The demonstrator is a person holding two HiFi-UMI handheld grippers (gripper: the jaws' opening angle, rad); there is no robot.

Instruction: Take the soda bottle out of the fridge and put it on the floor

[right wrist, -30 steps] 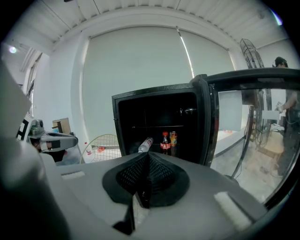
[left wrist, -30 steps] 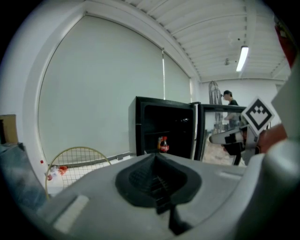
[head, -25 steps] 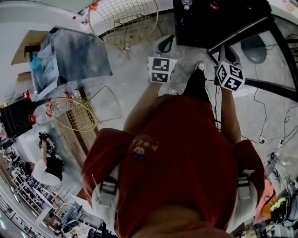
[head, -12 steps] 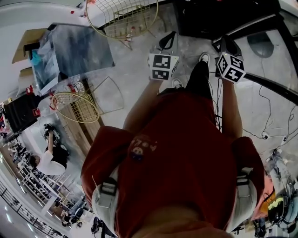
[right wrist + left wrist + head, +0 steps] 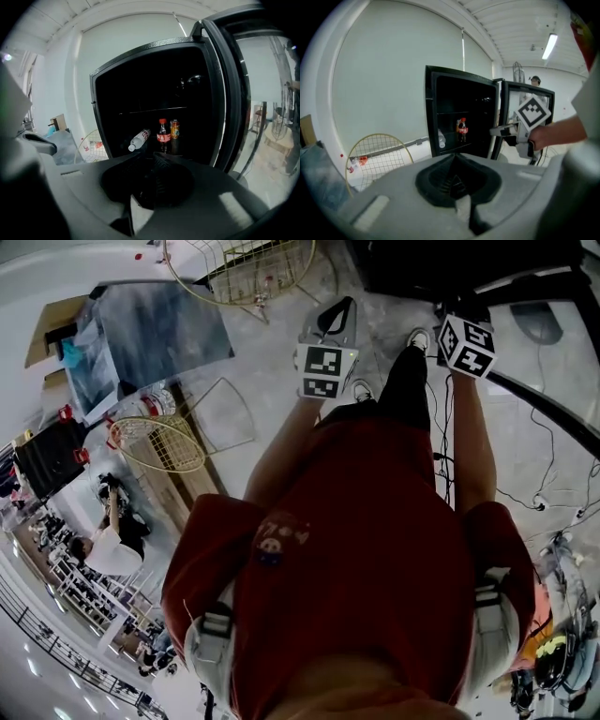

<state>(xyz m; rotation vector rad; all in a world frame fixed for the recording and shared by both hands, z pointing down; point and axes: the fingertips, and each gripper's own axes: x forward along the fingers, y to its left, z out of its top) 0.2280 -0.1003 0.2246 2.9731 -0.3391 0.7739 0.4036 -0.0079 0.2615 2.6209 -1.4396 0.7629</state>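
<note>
The soda bottle [image 5: 163, 136] with a red cap and label stands upright on a shelf of the open black fridge [image 5: 108, 93]. It also shows in the left gripper view as the soda bottle [image 5: 462, 130]. My right gripper [image 5: 151, 158] points at it from some way off. Its jaws are opening, only slightly apart, with nothing between them. In the head view the right gripper [image 5: 459, 313] is at the fridge's dark front. My left gripper [image 5: 339, 307] hangs over the floor left of it, shut and empty, with its jaws meeting.
An orange can [image 5: 175, 128] stands right of the soda. A clear water bottle [image 5: 139, 139] lies to its left. The glass fridge door [image 5: 227, 98] stands open at the right. Gold wire frames [image 5: 155, 442] and cables [image 5: 544, 493] lie on the floor.
Both grippers have moved forward toward the fridge, and the head view has shifted with them. The right marker cube now sits against the fridge's dark front.
</note>
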